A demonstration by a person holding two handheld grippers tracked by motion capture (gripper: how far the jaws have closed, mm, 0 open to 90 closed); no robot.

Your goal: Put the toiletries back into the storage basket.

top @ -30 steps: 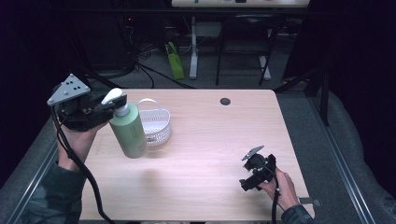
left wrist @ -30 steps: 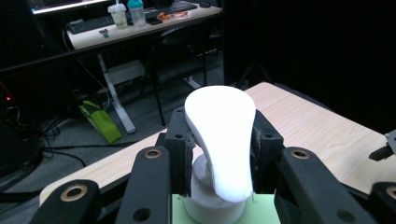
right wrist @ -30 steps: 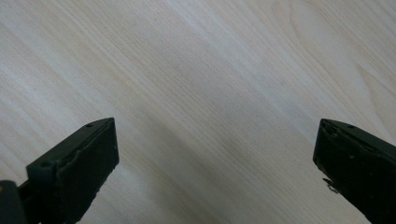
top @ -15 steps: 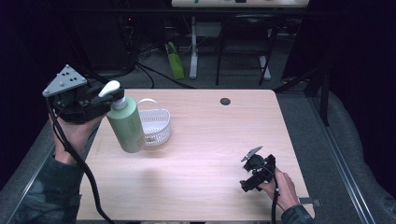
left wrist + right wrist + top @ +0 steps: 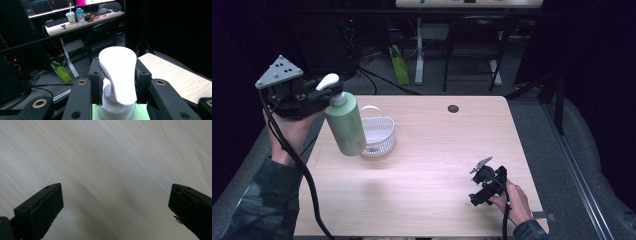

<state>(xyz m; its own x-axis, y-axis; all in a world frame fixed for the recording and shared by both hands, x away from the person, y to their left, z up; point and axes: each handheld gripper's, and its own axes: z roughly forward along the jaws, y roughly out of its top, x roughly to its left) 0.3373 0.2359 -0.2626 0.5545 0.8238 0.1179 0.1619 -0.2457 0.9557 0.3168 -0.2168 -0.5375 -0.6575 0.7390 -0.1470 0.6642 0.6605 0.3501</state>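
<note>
A green pump bottle (image 5: pixel 346 129) with a white pump head (image 5: pixel 328 81) hangs tilted above the table's left side, lifted off the wood. My left gripper (image 5: pixel 323 97) is shut on the bottle's neck just under the pump head (image 5: pixel 119 72), its pads pressing both sides. A small white perforated basket (image 5: pixel 378 136) stands on the table right behind the bottle. My right gripper (image 5: pixel 479 177) rests low near the table's front right corner, held by a hand. Its jaws stand wide open over bare wood (image 5: pixel 115 177) with nothing between them.
The light wooden table (image 5: pixel 437 150) has a round black grommet (image 5: pixel 453 108) near its far edge. Beyond the table are a desk's legs, cables and a green object (image 5: pixel 400 65) on the floor. A desk with monitors, a keyboard and cups (image 5: pixel 75 17) appears in the left gripper view.
My left gripper has lifted the green bottle upward and slightly left, off the table, and the bottle now tilts. The right gripper has stayed put.
</note>
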